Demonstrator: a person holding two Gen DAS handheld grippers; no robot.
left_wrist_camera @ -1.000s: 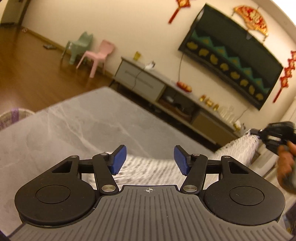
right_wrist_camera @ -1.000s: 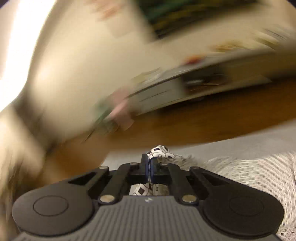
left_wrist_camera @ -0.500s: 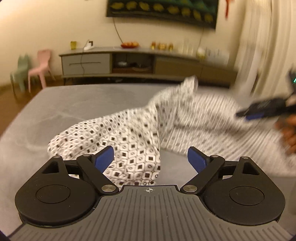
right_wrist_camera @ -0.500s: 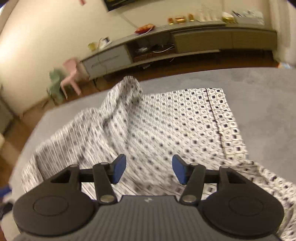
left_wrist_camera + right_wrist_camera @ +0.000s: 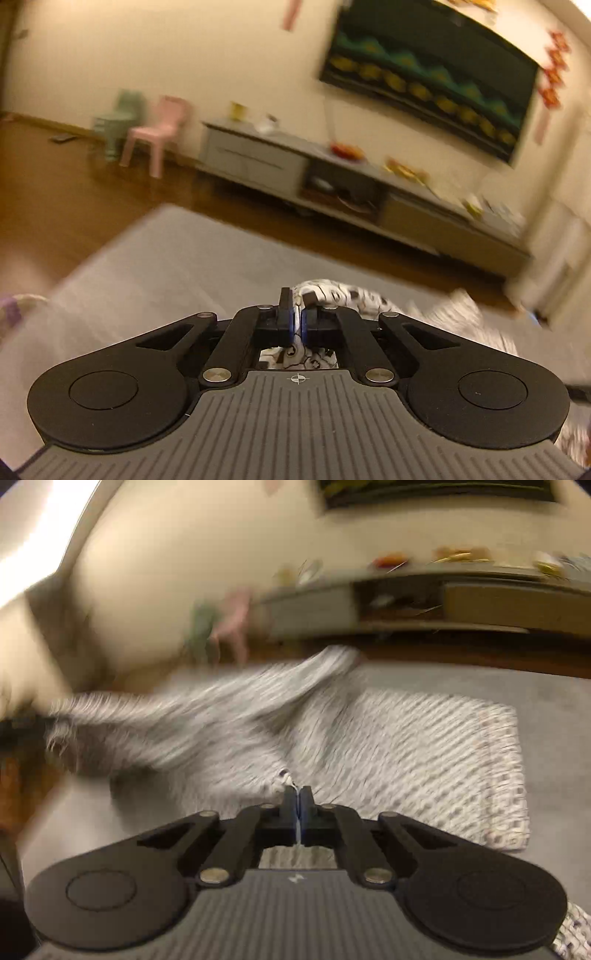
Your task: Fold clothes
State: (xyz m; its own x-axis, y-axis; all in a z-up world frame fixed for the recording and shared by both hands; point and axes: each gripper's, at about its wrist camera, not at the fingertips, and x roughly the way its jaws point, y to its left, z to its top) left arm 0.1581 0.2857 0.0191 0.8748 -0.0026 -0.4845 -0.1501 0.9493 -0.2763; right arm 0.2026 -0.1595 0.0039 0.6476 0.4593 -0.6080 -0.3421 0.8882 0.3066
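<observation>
A white garment with a small black square print [image 5: 406, 746] lies spread on the grey table [image 5: 554, 738]; its left part is bunched up and blurred by motion. My right gripper [image 5: 297, 808] sits at the garment's near edge, its jaws closing with a thin fold of the fabric pinched between the blue pads. In the left wrist view my left gripper [image 5: 297, 325] is shut on a bunch of the same garment [image 5: 347, 295], which sticks out past the fingertips and shows below them. The grey table [image 5: 166, 266] stretches ahead of it.
Beyond the table's far edge is wooden floor [image 5: 55, 184], then a long low TV cabinet [image 5: 332, 177] under a wall-mounted screen [image 5: 424, 74]. A pink chair [image 5: 159, 133] and a green chair [image 5: 118, 118] stand by the wall at left.
Half a second ago both grippers stood open over the garment. Now both are closed on its fabric, and the left gripper's view has swung to the left.
</observation>
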